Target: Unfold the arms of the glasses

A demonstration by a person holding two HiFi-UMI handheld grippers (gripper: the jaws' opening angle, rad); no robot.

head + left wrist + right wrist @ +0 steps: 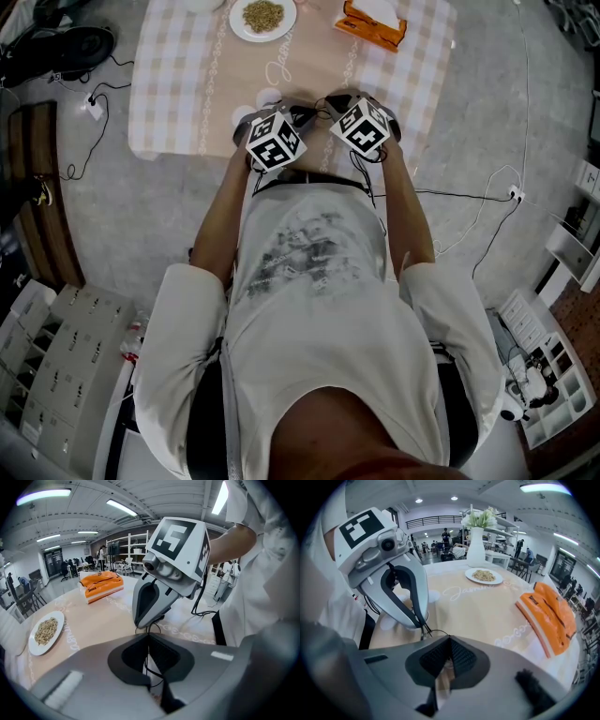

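The glasses [151, 663] are a thin black wire frame, held just above the near edge of the table [178, 84] between both grippers. My left gripper [148, 641] is shut, with a thin wire of the frame running through its jaws. My right gripper [449, 641] is shut too, and a wire loop [433, 632] leads from its tips to the left gripper [423, 629]. In the head view the two marker cubes [275, 141] [361, 127] sit side by side and hide most of the glasses. The tips of the right gripper [149, 626] nearly touch the left jaws.
A white plate of grains [262, 17] and an orange packet [372, 23] lie at the far side of the checked tablecloth. A white vase with flowers [476, 545] stands beyond the plate. Cables [469, 202] trail on the floor by the table.
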